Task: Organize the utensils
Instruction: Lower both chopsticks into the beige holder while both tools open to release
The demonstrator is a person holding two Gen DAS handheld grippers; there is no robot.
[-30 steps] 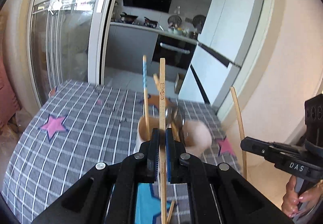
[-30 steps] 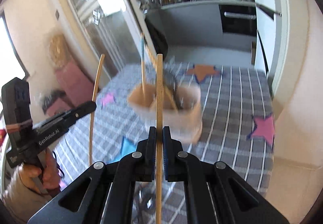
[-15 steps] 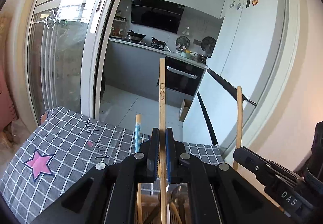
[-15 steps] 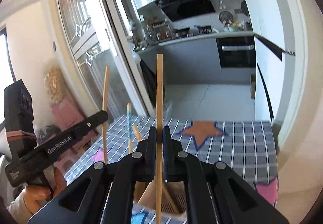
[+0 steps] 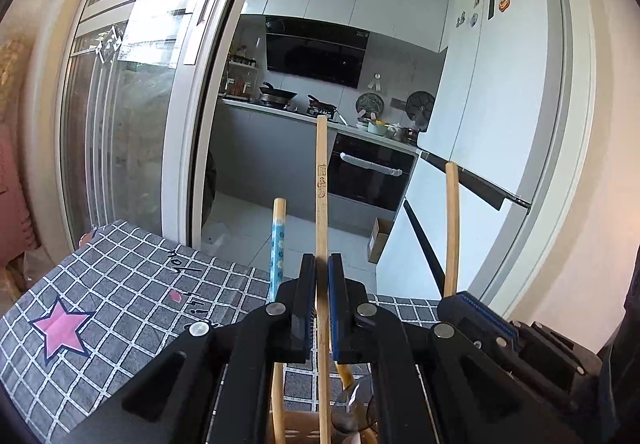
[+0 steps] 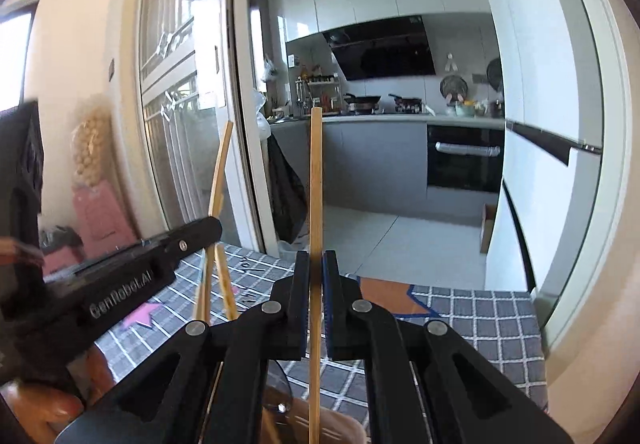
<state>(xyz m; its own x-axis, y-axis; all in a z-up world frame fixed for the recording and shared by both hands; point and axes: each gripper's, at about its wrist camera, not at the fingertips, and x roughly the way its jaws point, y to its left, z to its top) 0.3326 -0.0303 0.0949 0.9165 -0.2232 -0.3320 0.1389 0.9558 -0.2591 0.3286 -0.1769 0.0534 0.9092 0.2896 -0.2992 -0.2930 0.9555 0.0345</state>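
Both hand-held grippers have dropped toward the holder point(image 6: 320, 426) since the earlier frame, now directly beneath them. Left hand-held gripper point(image 5: 322, 308) is clamped on an upright stamped chopstick point(image 5: 321, 180); right hand-held gripper point(image 6: 316, 304) is clamped on a plain chopstick point(image 6: 315, 180). A blue-patterned chopstick point(image 5: 277, 240) stands in the holder on the checked bench point(image 5: 132, 300).

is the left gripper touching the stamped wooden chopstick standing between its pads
Touching. The left wrist view shows the left gripper shut on the stamped wooden chopstick, pads pressed against both sides.
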